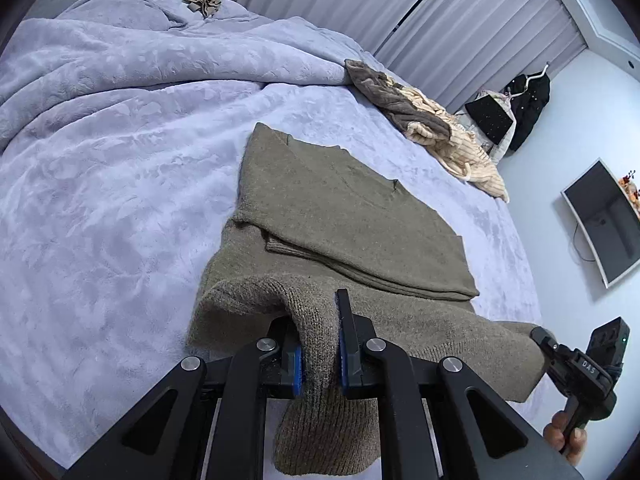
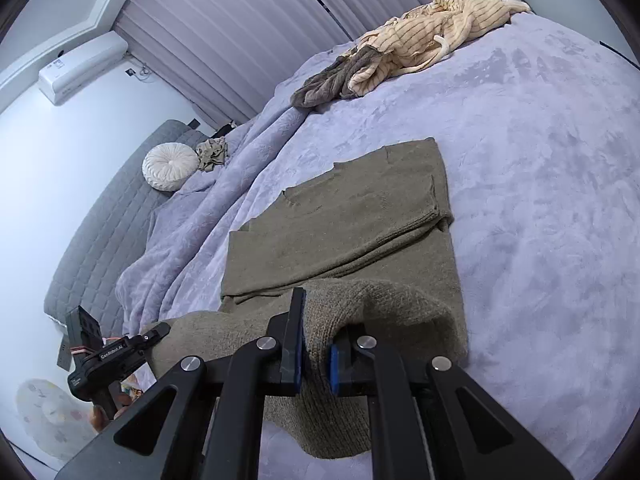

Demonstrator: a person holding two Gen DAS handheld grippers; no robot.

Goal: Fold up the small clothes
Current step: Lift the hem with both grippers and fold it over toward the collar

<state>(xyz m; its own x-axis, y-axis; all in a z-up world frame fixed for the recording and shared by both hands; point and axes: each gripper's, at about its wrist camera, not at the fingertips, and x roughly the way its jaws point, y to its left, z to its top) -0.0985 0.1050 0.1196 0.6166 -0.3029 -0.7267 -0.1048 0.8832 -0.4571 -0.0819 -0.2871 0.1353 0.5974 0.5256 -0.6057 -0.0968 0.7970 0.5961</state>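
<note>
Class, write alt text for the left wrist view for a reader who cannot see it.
The left gripper pinches the near hem of an olive knit sweater lying part-folded on a lavender blanket. The right gripper grips the same hem at far right.

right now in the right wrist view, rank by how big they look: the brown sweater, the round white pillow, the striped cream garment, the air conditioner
1. brown sweater, nearest, so enlarged
2. striped cream garment
3. air conditioner
4. round white pillow

The last two look close; unsure.

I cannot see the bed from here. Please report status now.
Both tools, left and right, shut on sweater hem, lifted. Sleeves folded in. Other clothes far off, nothing in the way.
</note>
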